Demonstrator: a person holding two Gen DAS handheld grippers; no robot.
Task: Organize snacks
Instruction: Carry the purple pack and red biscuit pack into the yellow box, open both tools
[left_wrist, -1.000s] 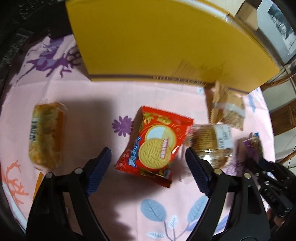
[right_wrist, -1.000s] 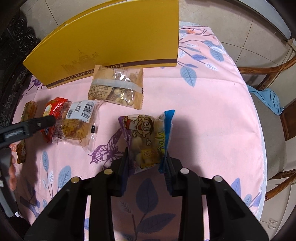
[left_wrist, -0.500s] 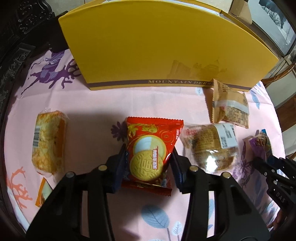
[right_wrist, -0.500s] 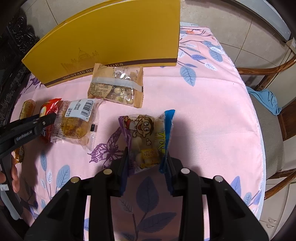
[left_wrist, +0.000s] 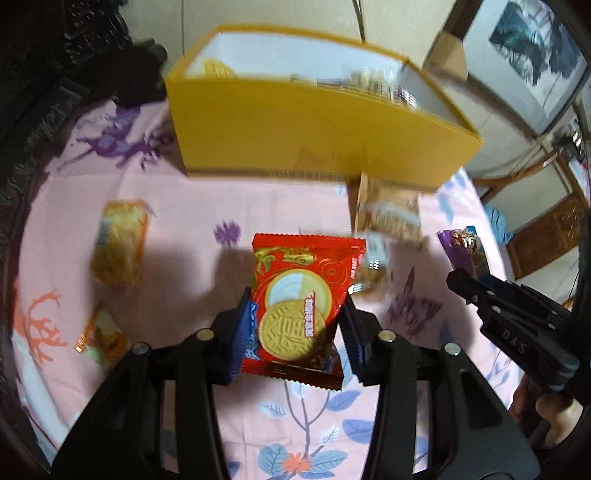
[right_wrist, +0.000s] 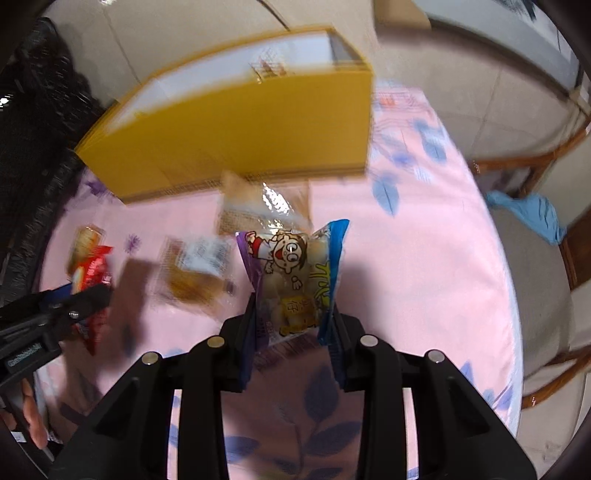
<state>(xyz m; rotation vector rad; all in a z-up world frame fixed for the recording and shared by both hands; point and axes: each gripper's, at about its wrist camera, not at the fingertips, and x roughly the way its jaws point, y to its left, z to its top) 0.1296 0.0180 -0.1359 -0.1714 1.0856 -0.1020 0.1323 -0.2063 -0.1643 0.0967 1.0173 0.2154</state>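
Left wrist view: left gripper (left_wrist: 295, 332) is clamped on a red biscuit packet (left_wrist: 301, 295), blue pads pressing both side edges, pkt upright between them and lifted clear of the pink floral tablecloth (left_wrist: 184, 258); its shadow falls on the cloth to the left. Jaws closed onto it within the last second, no further closing in the last half. Beyond it stands a yellow box (left_wrist: 314, 136), open top, white inside, w/ a few packets in it, too blurred to name. On the cloth at left lies a yellow cake in clear wrap (left_wrist: 118, 242), and nearer the edge a small orange packet (left_wrist: 101, 338). Right of the red pkt: a clear-wrapped bun w/ barcode label (left_wrist: 373, 266), partly hidden behind it, and a tan nut-mix packet (left_wrist: 388, 214) just in front of the box. Far right, right gripper (left_wrist: 476, 277) grasps a purple cartoon snack bag (left_wrist: 461, 247).

Right wrist view: right gripper (right_wrist: 293, 325) is clenched on the purple cartoon snack bag (right_wrist: 295, 277), blue edge on the right side, bag upright and off the tablecloth (right_wrist: 424, 277). Yellow box (right_wrist: 240, 129) behind, open. Tan nut-mix packet (right_wrist: 266, 210) lies near the box front, bun (right_wrist: 195, 273) left of the bag; both blurred. Far left, left gripper (right_wrist: 85, 295) holds the red biscuit packet (right_wrist: 92, 280), yellow cake (right_wrist: 85, 240) just beyond. A blue cloth (right_wrist: 528, 214) lies on a chair seat (right_wrist: 535, 314) at right.
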